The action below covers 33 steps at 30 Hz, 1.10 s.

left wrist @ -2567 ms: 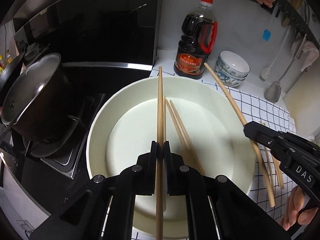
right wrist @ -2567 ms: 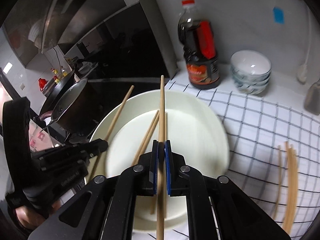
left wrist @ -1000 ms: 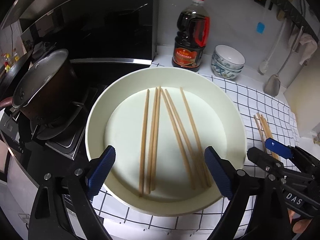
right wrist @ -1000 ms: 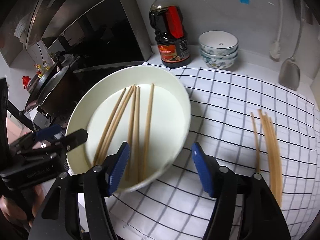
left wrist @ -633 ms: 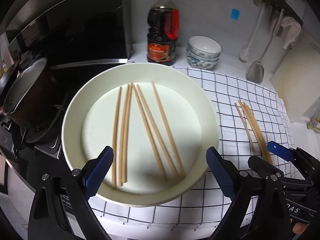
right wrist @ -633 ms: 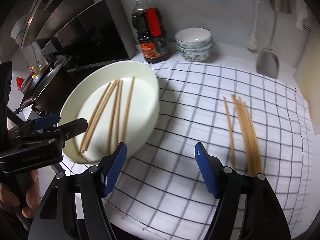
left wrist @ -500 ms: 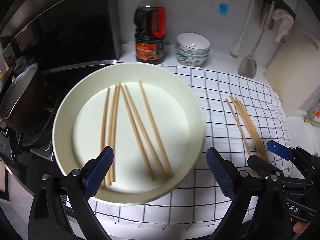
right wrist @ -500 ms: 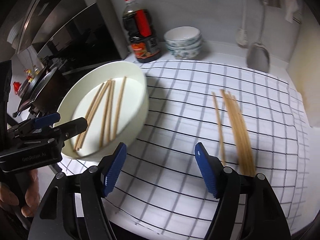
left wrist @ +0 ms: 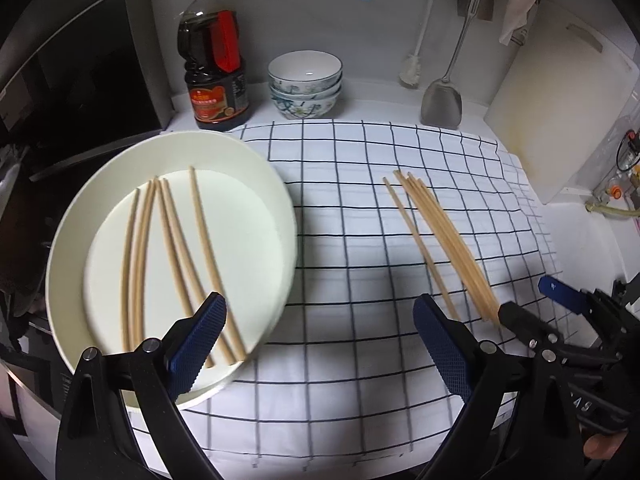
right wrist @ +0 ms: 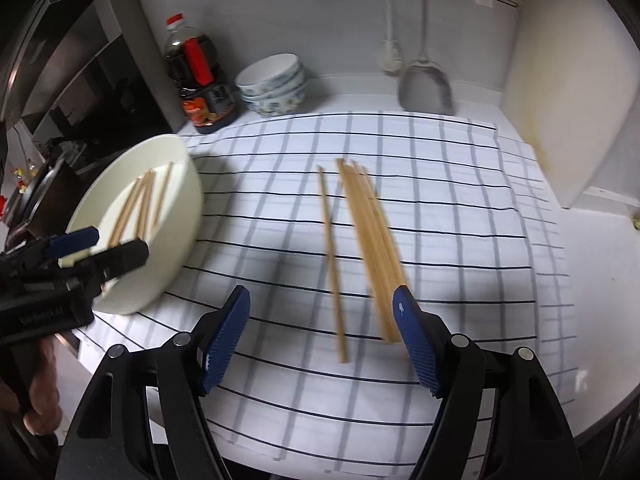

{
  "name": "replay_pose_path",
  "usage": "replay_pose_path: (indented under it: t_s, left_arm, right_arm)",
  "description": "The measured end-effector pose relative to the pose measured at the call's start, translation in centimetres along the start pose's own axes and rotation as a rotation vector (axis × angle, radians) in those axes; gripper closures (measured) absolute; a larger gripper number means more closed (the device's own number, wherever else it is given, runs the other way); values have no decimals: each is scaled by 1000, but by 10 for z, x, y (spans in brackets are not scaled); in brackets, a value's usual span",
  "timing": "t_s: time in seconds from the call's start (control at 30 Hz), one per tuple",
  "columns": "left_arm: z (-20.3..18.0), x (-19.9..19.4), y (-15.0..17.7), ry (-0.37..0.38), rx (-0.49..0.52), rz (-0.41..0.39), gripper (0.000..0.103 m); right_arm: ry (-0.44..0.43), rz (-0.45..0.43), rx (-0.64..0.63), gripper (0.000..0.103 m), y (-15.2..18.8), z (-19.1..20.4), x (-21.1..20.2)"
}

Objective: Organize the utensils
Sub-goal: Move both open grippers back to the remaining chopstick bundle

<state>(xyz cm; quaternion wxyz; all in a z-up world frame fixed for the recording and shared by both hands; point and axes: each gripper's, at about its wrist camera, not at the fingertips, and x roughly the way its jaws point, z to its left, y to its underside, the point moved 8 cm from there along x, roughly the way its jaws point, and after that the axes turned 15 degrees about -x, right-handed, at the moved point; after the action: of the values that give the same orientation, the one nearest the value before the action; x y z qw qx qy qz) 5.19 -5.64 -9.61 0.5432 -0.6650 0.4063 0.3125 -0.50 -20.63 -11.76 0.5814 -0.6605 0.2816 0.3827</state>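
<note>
A white plate (left wrist: 68,240) at the left holds several wooden chopsticks (left wrist: 172,240). More chopsticks (left wrist: 440,232) lie loose on the checked cloth (left wrist: 352,208) to its right. My left gripper (left wrist: 318,304) is open above the cloth by the plate's right rim, holding nothing. My right gripper (right wrist: 321,294) hangs over the near ends of the loose chopsticks (right wrist: 372,232), one single chopstick (right wrist: 330,248) lying apart from the bundle. Its jaws are opening and grip nothing. Each wrist view also shows the other gripper: the right gripper (left wrist: 526,298) and the left gripper (right wrist: 120,246).
Along the back wall stand a dark sauce bottle (left wrist: 214,68), stacked bowls (left wrist: 306,84), a hanging metal spatula (left wrist: 442,100) and a white cutting board (left wrist: 560,120). A black stove lies left of the plate. The cloth ends at the counter's front edge.
Both grippers were shut on chopsticks over the plate; they let them go into it and opened. Both have since moved right, toward the loose chopsticks on the cloth.
</note>
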Motion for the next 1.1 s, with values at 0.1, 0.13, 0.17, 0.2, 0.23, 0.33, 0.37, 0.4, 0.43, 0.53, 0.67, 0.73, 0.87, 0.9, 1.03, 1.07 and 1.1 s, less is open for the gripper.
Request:
replay_pose_path:
  t_s: [0.1,0.13,0.17,0.2,0.23,0.33,0.37,0.4,0.43,0.53,0.67,0.73,0.87,0.9,1.03,1.07,1.1]
  left_arm:
    - [-15,12,1,24,-12,16,9]
    - [-19,15,2,21,-10,18,9]
    - [-22,19,3,13,-7,17,9]
    - [-26,23,4,10,-6,14,9]
    - [-29,27,5,11,-6,12,9]
    - [-38,36,8,13,-8,7,9]
    - [-40,39,9,13,-8,4,9]
    - [-44,42,10,16,-9,0,9]
    - [-47,44,12,18,-11,-4,9]
    - [-56,52,16,21,-19,-12,9]
    - [-64,61,22,9,-22,-34,9]
    - [-66,68,25,-3,-19,-33,9]
    - [-67,82,32,-18,-13,-3,9]
    - [-67,84,34,-20,-15,1,9]
    - [-66,95,40,-34,-19,21,9]
    - [-66,96,41,-36,-22,23,9]
    - [-65,98,41,-38,-26,25,9]
  right_arm:
    - [28,11,-11,32,9,-15,4]
    - [39,15,-12,32,13,-21,6]
    - [46,19,-11,32,15,-27,8]
    - [52,23,-7,32,19,-33,11]
    - [54,26,-3,32,22,-39,14]
    - [67,32,4,32,29,-52,24]
    - [73,34,3,32,30,-56,26]
    - [83,34,1,32,32,-61,30]
    - [91,35,0,32,33,-64,32]
    - [100,46,-13,32,35,-73,44]
    - [97,50,-31,32,34,-82,58]
    - [92,48,-36,32,33,-86,66]
    - [86,37,-49,32,31,-89,76]
    - [83,39,-56,32,31,-90,79]
    - [87,55,-80,32,31,-91,89]
    - [88,56,-84,32,31,-92,91]
    - [89,55,-88,32,30,-92,92]
